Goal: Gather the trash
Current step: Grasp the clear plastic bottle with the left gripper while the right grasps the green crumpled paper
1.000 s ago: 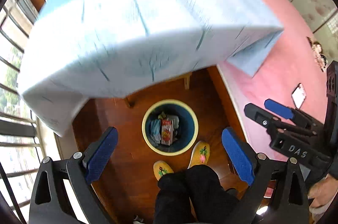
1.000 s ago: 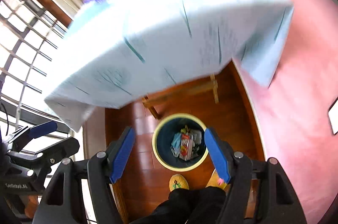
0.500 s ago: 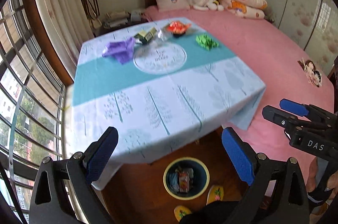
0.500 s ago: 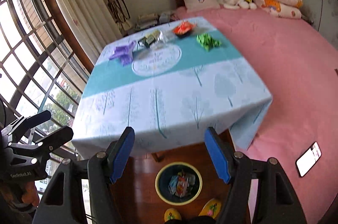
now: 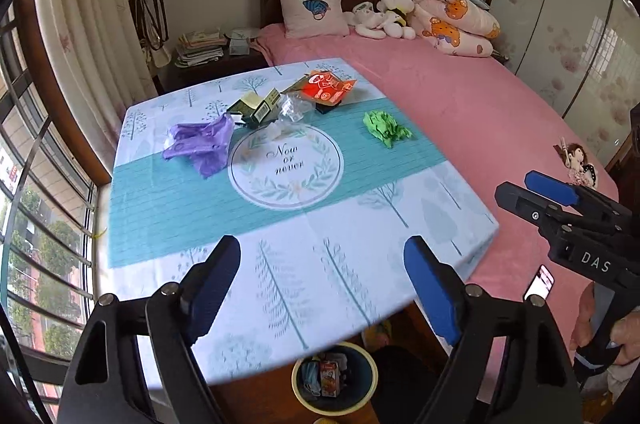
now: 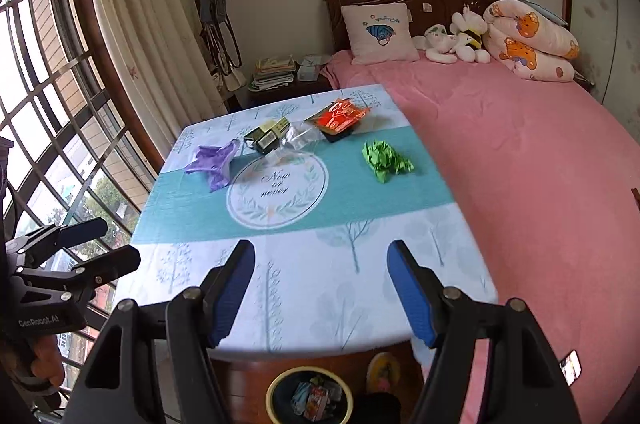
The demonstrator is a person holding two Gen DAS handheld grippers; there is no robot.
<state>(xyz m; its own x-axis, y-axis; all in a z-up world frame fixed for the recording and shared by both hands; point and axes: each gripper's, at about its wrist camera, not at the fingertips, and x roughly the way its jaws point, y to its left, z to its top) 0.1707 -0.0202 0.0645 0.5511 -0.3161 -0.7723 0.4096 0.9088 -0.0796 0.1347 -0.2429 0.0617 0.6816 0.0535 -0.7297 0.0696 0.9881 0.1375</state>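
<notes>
Trash lies at the far side of the table [image 5: 280, 288]: a purple plastic bag [image 5: 200, 143] [image 6: 214, 159], a dark green carton [image 5: 256, 107] [image 6: 268, 135], clear plastic wrap [image 5: 292, 111] [image 6: 298, 139], a red wrapper [image 5: 328, 88] [image 6: 340, 117] and crumpled green paper [image 5: 384, 127] [image 6: 384, 159]. A blue bin with a yellow rim [image 5: 336, 380] [image 6: 308, 398] holds trash on the floor below the near table edge. My left gripper [image 5: 322, 288] and right gripper [image 6: 320, 288] are both open and empty, above the near edge.
A pink bed [image 5: 460, 103] runs along the table's right side, with a phone [image 5: 539, 282] on it. Window bars [image 6: 48, 143] and a curtain are on the left. A nightstand with stacked papers [image 6: 276, 67] stands behind the table. Slippers [image 6: 382, 368] lie by the bin.
Both grippers have tilted up from looking down at the bin to looking across the tabletop. Both stayed open and empty.
</notes>
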